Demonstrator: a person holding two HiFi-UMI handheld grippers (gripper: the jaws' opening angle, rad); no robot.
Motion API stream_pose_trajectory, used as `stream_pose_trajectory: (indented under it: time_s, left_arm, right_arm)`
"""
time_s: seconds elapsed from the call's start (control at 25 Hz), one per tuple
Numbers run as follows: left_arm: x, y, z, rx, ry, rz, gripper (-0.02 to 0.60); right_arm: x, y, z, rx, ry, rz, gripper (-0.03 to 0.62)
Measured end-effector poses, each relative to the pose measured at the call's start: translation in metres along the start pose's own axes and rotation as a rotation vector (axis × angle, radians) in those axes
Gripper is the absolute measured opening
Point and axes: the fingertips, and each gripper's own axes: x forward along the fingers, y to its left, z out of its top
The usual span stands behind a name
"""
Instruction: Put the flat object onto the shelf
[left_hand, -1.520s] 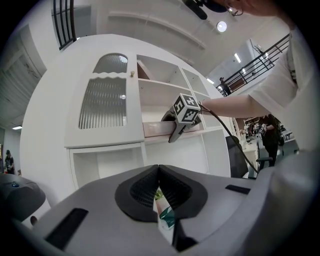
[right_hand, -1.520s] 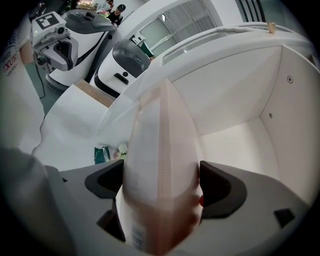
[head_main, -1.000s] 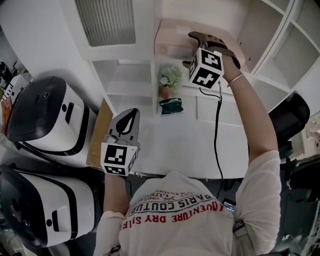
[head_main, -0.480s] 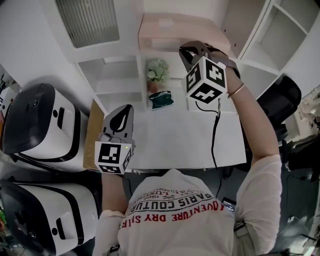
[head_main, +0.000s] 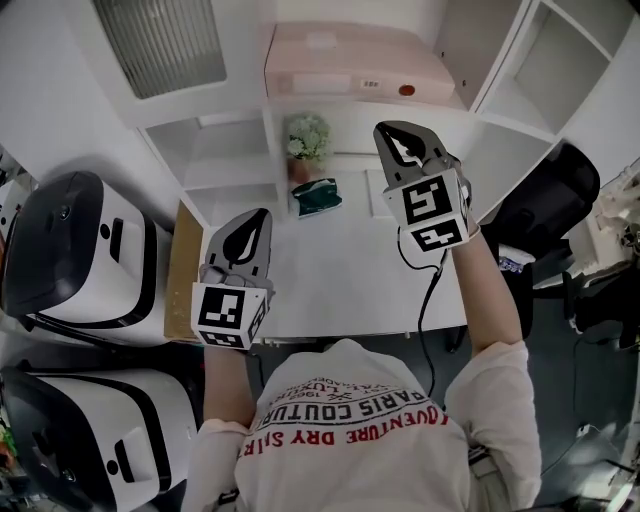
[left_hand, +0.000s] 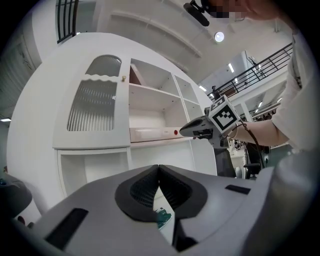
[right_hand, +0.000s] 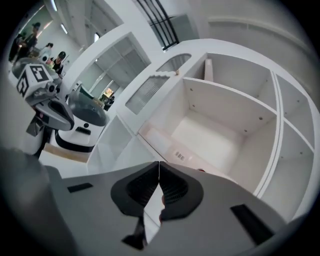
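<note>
Grey R gripper (head_main: 391, 136) now clenched on nothing; 1 s ago it was up at the pink flat box (head_main: 345, 62), since pulled back. Box lies on shelf (head_main: 330, 103), untouched. L gripper (head_main: 261, 215) clenched, empty, unmoved over table (head_main: 340, 280).

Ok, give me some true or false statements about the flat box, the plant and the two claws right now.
1. The flat pink box lies on the shelf. True.
2. The right claw grips the box. False: its jaws are shut on nothing, clear of the box.
3. The left claw is wide open. False: it is shut, with nothing between the jaws.
4. A green pouch lies on the desk beside the potted plant. True.
</note>
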Motion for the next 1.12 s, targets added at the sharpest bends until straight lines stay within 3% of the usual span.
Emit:
stream_pose_trajectory:
  time_s: [0.2,0.56,0.8,1.12]
  left_arm:
    - [0.006,-0.001,-0.002,-0.007,0.005,0.001,0.014]
    - [0.023,-0.011,-0.013,-0.021,0.03,-0.023,0.014]
    - [0.033,-0.018,-0.016,-0.004,0.033,-0.033,0.014]
    - [0.041,-0.02,-0.003,0.002,-0.012,-0.025,0.014]
  right_arm:
    - [-0.022,0.006,-0.028,0.21,-0.07,-0.062,0.029]
    - [-0.051,0.042,-0.098,0.404,-0.042,-0.124,0.029]
    - [-0.055,0.055,-0.112,0.471,-0.043,-0.105,0.029]
    - [-0.056,0.048,-0.093,0.429,-0.099,-0.068,0.028]
